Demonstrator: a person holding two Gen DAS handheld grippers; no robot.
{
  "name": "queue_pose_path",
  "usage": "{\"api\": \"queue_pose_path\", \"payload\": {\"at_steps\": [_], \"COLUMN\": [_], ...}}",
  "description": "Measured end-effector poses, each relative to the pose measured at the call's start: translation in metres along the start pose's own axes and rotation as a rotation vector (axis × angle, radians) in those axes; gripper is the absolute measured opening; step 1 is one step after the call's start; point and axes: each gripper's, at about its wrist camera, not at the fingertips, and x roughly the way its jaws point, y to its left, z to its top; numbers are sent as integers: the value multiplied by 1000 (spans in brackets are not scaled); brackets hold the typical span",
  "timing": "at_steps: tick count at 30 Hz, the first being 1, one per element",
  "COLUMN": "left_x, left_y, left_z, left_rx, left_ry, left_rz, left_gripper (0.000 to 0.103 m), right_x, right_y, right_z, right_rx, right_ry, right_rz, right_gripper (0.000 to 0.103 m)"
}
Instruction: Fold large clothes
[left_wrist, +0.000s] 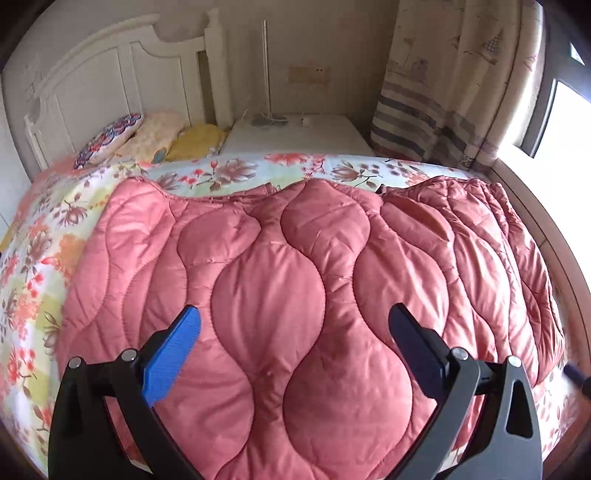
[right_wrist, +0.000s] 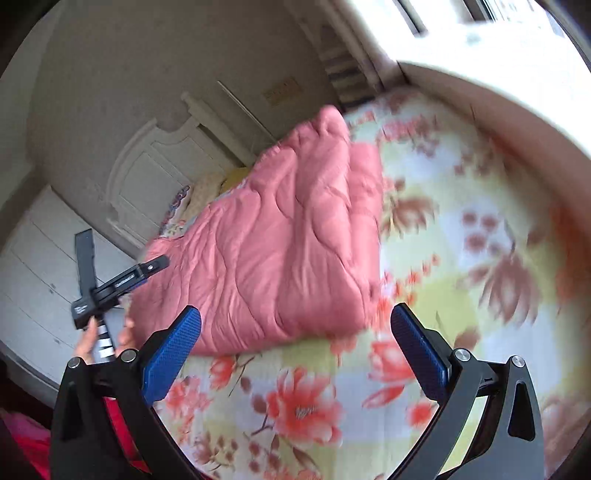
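A large pink quilted coat (left_wrist: 280, 280) lies folded on a floral bedsheet (left_wrist: 229, 168). My left gripper (left_wrist: 295, 332) is open and empty, held just above the coat's near part. In the right wrist view the coat (right_wrist: 280, 251) lies as a folded bundle on the sheet (right_wrist: 461, 258). My right gripper (right_wrist: 295, 332) is open and empty, over the sheet just in front of the coat's near edge. The left gripper (right_wrist: 110, 284) and the hand holding it show at the coat's left side. The right wrist view is blurred.
A white headboard (left_wrist: 110, 74) and pillows (left_wrist: 147, 136) are at the bed's far left. A white nightstand (left_wrist: 295, 136) with a lamp base stands behind the bed. A patterned curtain (left_wrist: 450, 85) and a bright window (left_wrist: 554, 122) are at the right. White drawers (right_wrist: 40, 266) stand at the left.
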Motion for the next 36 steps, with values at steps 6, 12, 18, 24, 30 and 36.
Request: {"api": "queue_pose_path", "payload": {"at_steps": [6, 12, 18, 24, 30, 36], "left_x": [23, 17, -10, 6, 17, -1], "left_y": [2, -11, -24, -14, -2, 7], "left_z": [8, 21, -12, -29, -29, -27], "left_rx": [13, 29, -8, 80, 89, 102], "left_ry": [41, 27, 52, 62, 71, 82], "left_rz": [31, -35, -170, 26, 115, 103], "left_gripper": [101, 100, 100, 101, 101, 96], "right_x": [21, 34, 46, 57, 64, 61], "right_y": [-13, -9, -2, 2, -3, -8], "right_z": [-21, -29, -28, -21, -8, -4], "right_rx": [94, 127, 166, 194, 243, 248], "right_ry": [61, 46, 49, 36, 3, -1], "right_rz": [65, 144, 245, 293, 324, 325], "right_gripper": [98, 98, 98, 98, 98, 98]}}
